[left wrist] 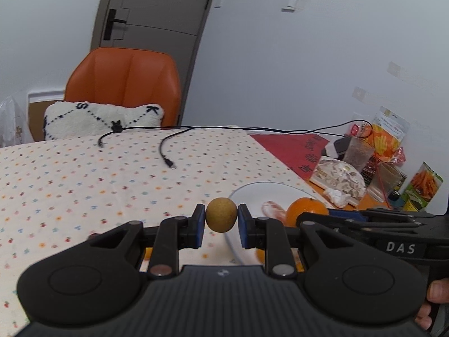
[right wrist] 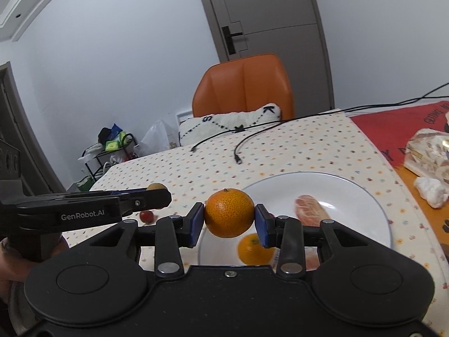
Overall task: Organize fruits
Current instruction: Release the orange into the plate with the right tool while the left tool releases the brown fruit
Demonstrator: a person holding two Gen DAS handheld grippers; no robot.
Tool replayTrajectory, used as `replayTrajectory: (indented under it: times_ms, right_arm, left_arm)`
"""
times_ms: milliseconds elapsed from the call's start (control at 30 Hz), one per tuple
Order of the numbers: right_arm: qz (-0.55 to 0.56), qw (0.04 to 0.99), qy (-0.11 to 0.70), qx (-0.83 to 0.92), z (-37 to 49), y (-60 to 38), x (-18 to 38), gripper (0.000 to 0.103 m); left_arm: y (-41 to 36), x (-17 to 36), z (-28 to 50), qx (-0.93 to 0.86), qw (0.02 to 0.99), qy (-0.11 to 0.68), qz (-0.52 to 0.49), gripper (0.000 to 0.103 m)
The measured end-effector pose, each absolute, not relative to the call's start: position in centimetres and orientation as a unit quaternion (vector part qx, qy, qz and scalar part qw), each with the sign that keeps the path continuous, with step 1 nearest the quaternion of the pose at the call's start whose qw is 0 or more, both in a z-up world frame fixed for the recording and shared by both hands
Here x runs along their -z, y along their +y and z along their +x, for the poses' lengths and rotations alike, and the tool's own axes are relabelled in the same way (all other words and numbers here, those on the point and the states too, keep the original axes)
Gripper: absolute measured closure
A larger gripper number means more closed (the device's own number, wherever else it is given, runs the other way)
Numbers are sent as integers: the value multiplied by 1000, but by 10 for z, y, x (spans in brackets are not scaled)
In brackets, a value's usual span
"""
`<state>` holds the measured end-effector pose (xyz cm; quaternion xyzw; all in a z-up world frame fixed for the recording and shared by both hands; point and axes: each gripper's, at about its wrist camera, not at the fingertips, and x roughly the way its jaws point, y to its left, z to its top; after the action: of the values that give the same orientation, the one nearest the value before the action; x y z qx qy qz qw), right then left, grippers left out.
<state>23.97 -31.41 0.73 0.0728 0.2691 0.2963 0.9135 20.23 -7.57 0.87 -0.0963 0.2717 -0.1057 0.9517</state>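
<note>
My left gripper point(left wrist: 221, 221) is shut on a small round tan-brown fruit point(left wrist: 221, 215), held above the dotted tablecloth just left of the white plate point(left wrist: 252, 189). My right gripper point(right wrist: 229, 219) is shut on a mandarin orange point(right wrist: 229, 213) above the near left part of the plate point(right wrist: 350, 193). On the plate lie a peeled pinkish citrus piece point(right wrist: 308, 209) and a second orange point(right wrist: 252, 248). From the right wrist view the left gripper point(right wrist: 157, 196) shows side-on at the left with the tan fruit point(right wrist: 156, 186) at its tip. A small red fruit point(right wrist: 146, 216) lies on the cloth beneath it.
Two black cables point(left wrist: 165, 151) trail over the far part of the cloth. Snack bags, a plastic cup point(left wrist: 357, 154) and a red paper sheet point(left wrist: 291, 148) crowd the right side. An orange chair point(left wrist: 126, 84) with a white cushion stands behind the table.
</note>
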Motion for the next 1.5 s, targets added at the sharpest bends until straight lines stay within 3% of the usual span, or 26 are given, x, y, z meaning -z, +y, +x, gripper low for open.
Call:
replayTrajectory:
  times_ms: [533,767,900,967,1033,1100,1167,1500]
  right_arm:
    - [98,919,283,-256,252,-355,14,66]
    - [99,919,285,-256,256,-355,15,65]
    - [99,919,283,-256,258,-352,14,65]
    - [101,919,282,-255,261,-351,14,65]
    - [105,919,282,-256,264,-348,14,62]
    - [108,922,277,-250,267,-345,13,48]
    - [107,924,269,-250,266,-340,10,40]
    - [89,914,261,-297,264,-300,0,31]
  left_arm:
    - [-120,6,219,132,940,304,-85,80]
    - [-115,7,225,111,938,317,-84,72]
    - [-103,7,225,92,940,318,-89,63]
    - [-97,7,224,83,940,319,-91,52]
    - [-90,7,221,74,941,316,-90,46]
    - [-82,7,220,61,942,317,-90,41]
    - [-71,6,218,45,943,317,-91,35]
    - [-18,1,203,-18,947,301,-112,28]
